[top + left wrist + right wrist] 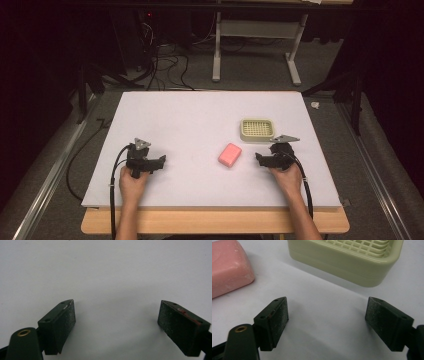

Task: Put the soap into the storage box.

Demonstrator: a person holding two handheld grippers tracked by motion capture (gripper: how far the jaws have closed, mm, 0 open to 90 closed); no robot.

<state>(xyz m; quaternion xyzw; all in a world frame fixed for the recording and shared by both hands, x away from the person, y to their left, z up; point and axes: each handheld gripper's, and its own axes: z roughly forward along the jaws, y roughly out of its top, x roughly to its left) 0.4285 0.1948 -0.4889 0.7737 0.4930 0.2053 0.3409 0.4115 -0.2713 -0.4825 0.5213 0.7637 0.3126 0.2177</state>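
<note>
- In the right gripper view, the right gripper's (pixel 325 322) fingers (pixel 274 322) rise from the bottom edge, spread wide with bare worktop (pixel 324 307) between them and nothing held.
- The soap (pixel 229 267), a pink bar, lies at the upper left of that frame, off to the side of the left finger and apart from it; it is not in line with the gap.
- The dish (pixel 347 262), cream with a grid floor, sits across the top of the frame, almost straight ahead of the gap.
- In the high view, the soap (pixel 229 154) lies centre-right on the worktop (pixel 175 115), its long axis tilted towards the upper right, with the dish (pixel 257 129) just beyond it at the upper right, close but not touching.
- The right gripper (pixel 272 159) is plainly nearer the soap; the left gripper (pixel 150 162) rests well apart at lower left.
- In the left gripper view, the left gripper (pixel 116 322) is also spread, over bare white.
- Judgement: the right hand should swing towards the soap and close across its short side.
</note>
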